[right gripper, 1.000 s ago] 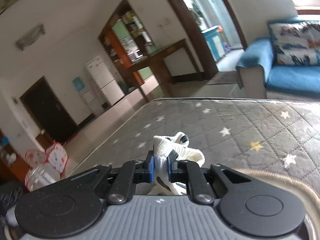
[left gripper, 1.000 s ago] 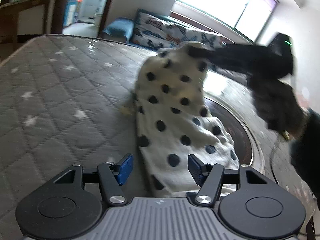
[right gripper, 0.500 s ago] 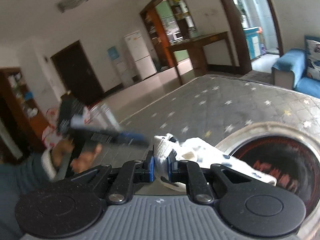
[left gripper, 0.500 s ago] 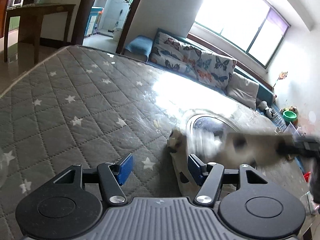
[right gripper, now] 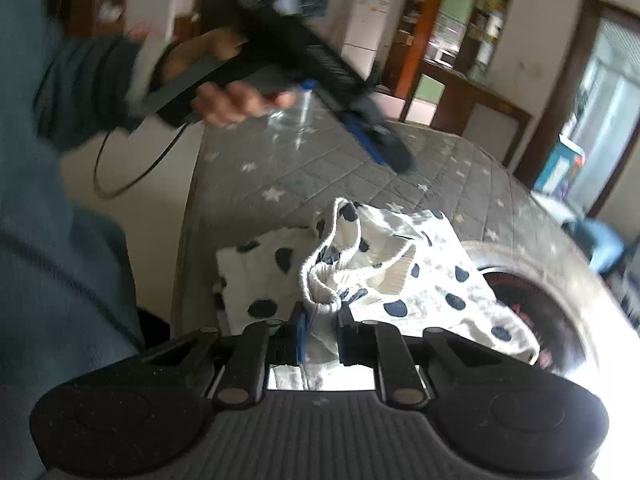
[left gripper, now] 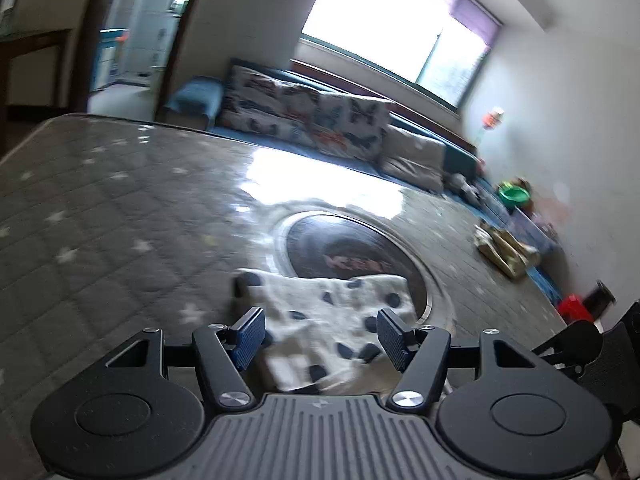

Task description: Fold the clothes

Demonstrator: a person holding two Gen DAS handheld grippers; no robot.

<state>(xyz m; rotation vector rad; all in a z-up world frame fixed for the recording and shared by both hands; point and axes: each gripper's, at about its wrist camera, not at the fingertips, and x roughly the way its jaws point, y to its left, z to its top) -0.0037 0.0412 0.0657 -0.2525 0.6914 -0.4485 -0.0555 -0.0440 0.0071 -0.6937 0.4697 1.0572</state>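
Dotted garment (right gripper: 400, 268) pinched in R gripper (right gripper: 320, 332) – L gripper (left gripper: 320, 336) above; empty.

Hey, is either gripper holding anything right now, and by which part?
The right gripper pinches the spotted white garment by a bunched bit of its ribbed edge. The left gripper is open, holding nothing.

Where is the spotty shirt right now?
In the right wrist view the spotty shirt lies on the star-patterned mattress, its edge pinched by the right gripper.
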